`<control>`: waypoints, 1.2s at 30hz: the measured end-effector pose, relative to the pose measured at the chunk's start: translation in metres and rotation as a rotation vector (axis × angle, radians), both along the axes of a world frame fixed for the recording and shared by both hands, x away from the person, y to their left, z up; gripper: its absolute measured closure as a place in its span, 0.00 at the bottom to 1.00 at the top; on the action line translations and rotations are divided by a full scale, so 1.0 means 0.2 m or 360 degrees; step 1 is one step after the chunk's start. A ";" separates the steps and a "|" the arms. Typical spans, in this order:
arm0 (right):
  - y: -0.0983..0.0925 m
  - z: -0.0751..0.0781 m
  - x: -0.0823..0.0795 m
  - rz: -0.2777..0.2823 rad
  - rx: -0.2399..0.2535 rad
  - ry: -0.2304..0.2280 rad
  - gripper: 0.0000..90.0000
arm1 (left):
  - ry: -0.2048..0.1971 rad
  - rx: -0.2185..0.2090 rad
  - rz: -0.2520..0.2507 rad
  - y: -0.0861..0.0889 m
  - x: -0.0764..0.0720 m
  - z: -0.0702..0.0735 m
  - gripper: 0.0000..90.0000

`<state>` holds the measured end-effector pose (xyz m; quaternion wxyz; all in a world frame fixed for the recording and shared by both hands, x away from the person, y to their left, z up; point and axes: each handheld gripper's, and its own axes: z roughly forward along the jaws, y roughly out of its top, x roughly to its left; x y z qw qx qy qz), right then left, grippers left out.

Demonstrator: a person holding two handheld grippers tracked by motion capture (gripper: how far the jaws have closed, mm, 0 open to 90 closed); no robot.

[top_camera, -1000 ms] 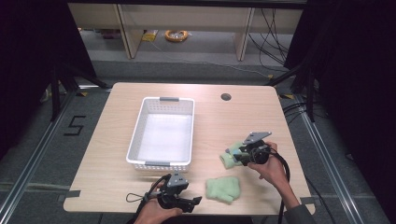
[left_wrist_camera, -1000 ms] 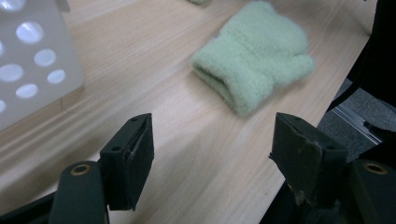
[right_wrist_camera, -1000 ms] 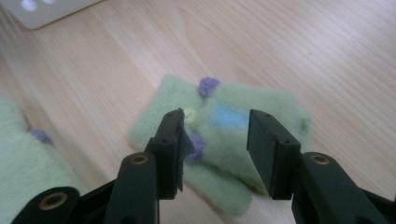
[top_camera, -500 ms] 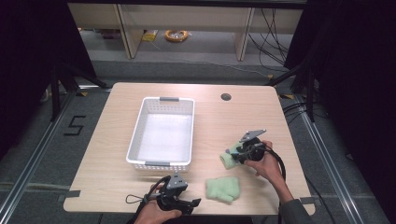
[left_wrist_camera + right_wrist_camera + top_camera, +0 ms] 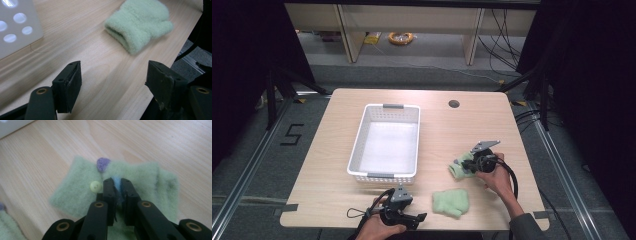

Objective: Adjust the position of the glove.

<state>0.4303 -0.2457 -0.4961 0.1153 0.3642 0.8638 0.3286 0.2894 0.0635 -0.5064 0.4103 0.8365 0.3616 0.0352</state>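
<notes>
Two pale green fuzzy mittens lie on the wooden table. My right gripper is shut on one green mitten, pinching its fabric beside a purple patch and a small yellow-green button. The other green mitten lies flat near the table's front edge. My left gripper rests low at the front edge, open, jaws wide apart over bare wood, with that mitten a little ahead of it.
A white perforated basket stands mid-table, left of both mittens. A round cable hole sits at the table's back right. The table's front edge runs close beside my left gripper. A shelf and cables lie on the floor behind.
My right gripper has dropped slightly toward the front of the table, staying on its mitten. The left gripper has barely moved.
</notes>
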 end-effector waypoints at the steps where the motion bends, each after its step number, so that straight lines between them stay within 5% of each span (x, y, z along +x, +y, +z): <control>1: 0.00 0.01 0.00 -0.0008 0.0017 0.0007 0.94 | 0.0000 -0.0005 0.0002 0.00 0.00 0.00 0.31; 7: -0.02 0.09 -0.05 0.0004 0.0025 -0.0123 0.95 | 0.0005 -0.0017 0.0010 0.01 0.00 0.00 0.31; 9: -0.02 0.14 -0.08 0.0021 0.0028 -0.0110 0.95 | 0.0022 -0.0011 0.0022 0.01 0.01 0.00 0.31; 11: -0.02 0.17 -0.11 0.0022 0.0050 -0.0199 0.95 | 0.0006 -0.0008 0.0011 0.01 0.01 0.01 0.31; 12: -0.03 0.19 -0.13 0.0043 0.0047 -0.0162 0.95 | 0.0005 -0.0024 0.0018 0.01 0.01 0.00 0.31; 20: 0.04 0.32 -0.35 0.0034 0.0083 -0.0236 0.95 | -0.0001 -0.0015 0.0021 0.03 0.01 0.01 0.31; 28: 0.12 0.30 -0.57 0.0076 0.0071 -0.0214 0.94 | -0.0006 -0.0026 0.0059 0.03 0.01 0.02 0.30; 36: 0.19 0.24 -0.66 0.0098 0.0094 -0.0143 0.94 | 0.0016 -0.0018 0.0067 0.03 0.02 0.01 0.29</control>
